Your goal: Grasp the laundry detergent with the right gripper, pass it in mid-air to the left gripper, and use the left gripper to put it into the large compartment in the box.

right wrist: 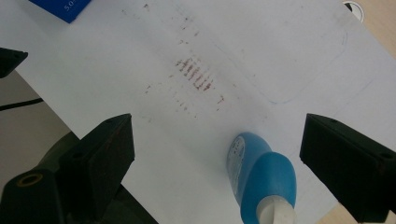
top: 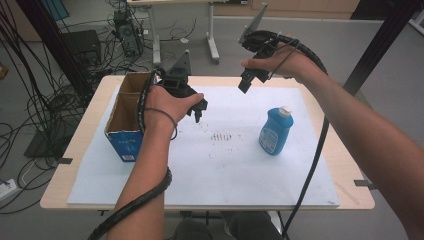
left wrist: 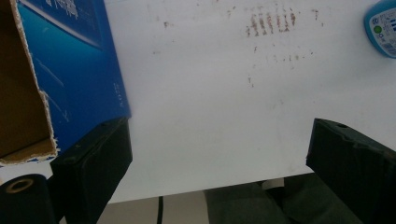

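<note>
- While both grippers are held in the air above the table, neither touches any object.
- Left gripper: held in the person's left hand, just beside the open cardboard box on its right, pointing down toward the white sheet. In the left gripper view its jaws stand wide apart, with bare sheet between them; the box's blue wall and torn brown rim lie at the left jaw's side.
- Right gripper: held in the right hand above the far edge of the sheet, well apart from the left gripper. In the right gripper view its jaws are spread wide, and nothing is held between them.
- Blue bottle: stands upright on the right part of the sheet, white cap on top, label facing the person. It is nearer the person than the right gripper and clear of it. In the right gripper view the bottle appears from above, between the two jaws but farther off; in the left gripper view its edge shows at the top right corner.
- Box: open at the top, brown inside, blue outside, standing at the left edge of the sheet.
- Sheet: a patch of small reddish-brown marks sits near the centre, between box and bottle.
- Cables trail from both grippers along the forearms.
</note>
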`<action>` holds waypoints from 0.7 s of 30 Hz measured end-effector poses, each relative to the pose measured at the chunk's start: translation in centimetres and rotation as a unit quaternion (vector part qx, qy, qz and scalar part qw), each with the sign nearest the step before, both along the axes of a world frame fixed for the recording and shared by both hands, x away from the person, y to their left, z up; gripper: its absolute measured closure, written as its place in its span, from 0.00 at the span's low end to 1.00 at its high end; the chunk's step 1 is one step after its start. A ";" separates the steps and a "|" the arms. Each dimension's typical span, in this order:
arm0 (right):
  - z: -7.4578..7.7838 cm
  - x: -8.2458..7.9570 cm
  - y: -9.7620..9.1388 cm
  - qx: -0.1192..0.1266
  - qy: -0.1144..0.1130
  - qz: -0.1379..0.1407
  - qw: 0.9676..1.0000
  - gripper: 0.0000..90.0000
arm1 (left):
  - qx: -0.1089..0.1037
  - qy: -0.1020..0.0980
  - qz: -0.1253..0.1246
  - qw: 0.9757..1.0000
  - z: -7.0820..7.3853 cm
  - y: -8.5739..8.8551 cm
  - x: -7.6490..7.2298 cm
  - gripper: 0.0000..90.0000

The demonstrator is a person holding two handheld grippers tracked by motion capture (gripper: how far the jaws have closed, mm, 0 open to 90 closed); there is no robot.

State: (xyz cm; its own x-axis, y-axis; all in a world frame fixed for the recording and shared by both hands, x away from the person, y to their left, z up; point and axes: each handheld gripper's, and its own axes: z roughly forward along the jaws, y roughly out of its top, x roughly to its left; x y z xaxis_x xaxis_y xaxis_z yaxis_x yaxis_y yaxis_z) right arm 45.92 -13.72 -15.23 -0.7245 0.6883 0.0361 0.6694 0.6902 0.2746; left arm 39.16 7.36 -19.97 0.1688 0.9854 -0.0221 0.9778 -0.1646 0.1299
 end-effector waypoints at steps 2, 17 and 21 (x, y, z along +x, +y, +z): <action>-0.1 0.0 0.2 0.001 -0.001 0.000 1.000 0.11 | 0.000 0.000 0.002 1.000 0.0 0.1 0.0 0.08; 0.3 -0.1 -1.7 -0.009 -0.008 -0.012 1.000 0.11 | -0.001 -0.001 0.007 1.000 -0.4 0.9 -0.2 0.08; 0.9 -0.2 -3.7 -0.008 -0.013 -0.028 0.999 0.11 | -0.002 -0.001 0.006 1.000 -0.5 0.9 -0.2 0.08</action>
